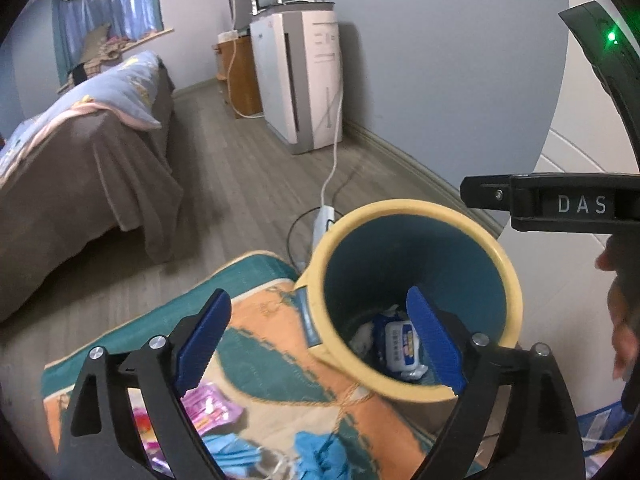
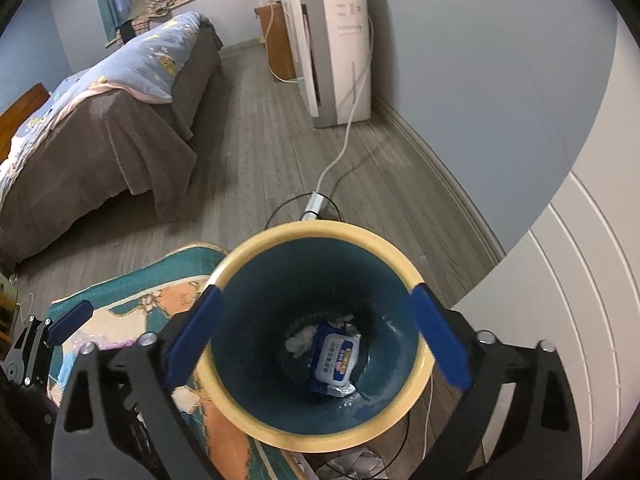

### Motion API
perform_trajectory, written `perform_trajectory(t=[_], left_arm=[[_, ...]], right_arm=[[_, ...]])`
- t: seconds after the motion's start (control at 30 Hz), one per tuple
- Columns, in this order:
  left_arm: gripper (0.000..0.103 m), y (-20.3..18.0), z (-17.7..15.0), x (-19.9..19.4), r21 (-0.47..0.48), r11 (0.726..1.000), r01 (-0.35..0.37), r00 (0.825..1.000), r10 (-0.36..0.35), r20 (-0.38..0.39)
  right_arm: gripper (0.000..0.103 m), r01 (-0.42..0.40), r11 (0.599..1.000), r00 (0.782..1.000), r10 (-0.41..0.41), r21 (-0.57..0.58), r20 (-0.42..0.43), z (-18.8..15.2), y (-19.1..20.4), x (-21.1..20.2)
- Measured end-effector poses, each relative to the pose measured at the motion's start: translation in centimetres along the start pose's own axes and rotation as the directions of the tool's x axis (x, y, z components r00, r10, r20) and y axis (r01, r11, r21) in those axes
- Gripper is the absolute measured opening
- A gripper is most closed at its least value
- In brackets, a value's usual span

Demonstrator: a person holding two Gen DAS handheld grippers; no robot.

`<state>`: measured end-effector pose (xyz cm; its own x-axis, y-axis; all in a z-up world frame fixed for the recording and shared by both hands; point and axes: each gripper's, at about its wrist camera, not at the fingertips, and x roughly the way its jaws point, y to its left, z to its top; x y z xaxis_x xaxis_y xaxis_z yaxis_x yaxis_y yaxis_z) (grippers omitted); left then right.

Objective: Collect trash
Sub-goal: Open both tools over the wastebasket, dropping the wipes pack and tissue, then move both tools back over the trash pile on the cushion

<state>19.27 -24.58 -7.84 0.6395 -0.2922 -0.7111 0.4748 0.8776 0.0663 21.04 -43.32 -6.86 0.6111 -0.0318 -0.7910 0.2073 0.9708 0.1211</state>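
Note:
A bin with a cream rim (image 1: 416, 206) and a teal inside stands at the edge of a patterned mat (image 1: 256, 276). At its bottom lie a blue-and-white wet-wipe pack (image 2: 336, 360) and a white crumpled tissue (image 2: 300, 340). My right gripper (image 2: 316, 294) hangs open straight over the bin's mouth (image 2: 320, 229), with nothing between its blue fingers. My left gripper (image 1: 316, 300) is open too. One of its fingers is over the mat and the other over the bin, and it holds nothing. On the mat below it lie a pink wrapper (image 1: 208, 404) and blue crumpled pieces (image 1: 320, 452).
A bed (image 2: 100, 132) with a brown cover fills the left. A white appliance (image 2: 340, 48) stands by the far wall, and its cable runs to a power strip (image 2: 316, 204) just behind the bin. White panelling (image 2: 560, 280) rises on the right. A person's hand (image 1: 624, 320) shows at the right edge.

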Motion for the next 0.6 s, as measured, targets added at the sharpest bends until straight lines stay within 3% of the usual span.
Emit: perform_trajectory(t=[0.17, 0.33, 0.6], left_arm=[[0.092, 1.9, -0.8, -4.1, -0.007, 1.0, -0.017, 0.999, 0.018, 0.027], [0.093, 4.7, -2.1, -9.0, -0.001, 0.996, -0.084, 0.995, 0.084, 0.049], [0.095, 10.5, -5.8, -17.6, -0.143, 0.979, -0.144, 0.984, 0.158, 0.087]], right_arm=[[0.097, 0.002, 0.999, 0.999, -0.001, -0.037, 0.038, 0.0, 1.9, -2.1], [0.097, -0.01, 0.999, 0.997, 0.014, -0.046, 0.08, -0.5, 4.6, -5.3], [0.097, -0.057, 0.992, 0.989, 0.072, -0.116, 0.127, -3.1, 10.6, -9.9]])
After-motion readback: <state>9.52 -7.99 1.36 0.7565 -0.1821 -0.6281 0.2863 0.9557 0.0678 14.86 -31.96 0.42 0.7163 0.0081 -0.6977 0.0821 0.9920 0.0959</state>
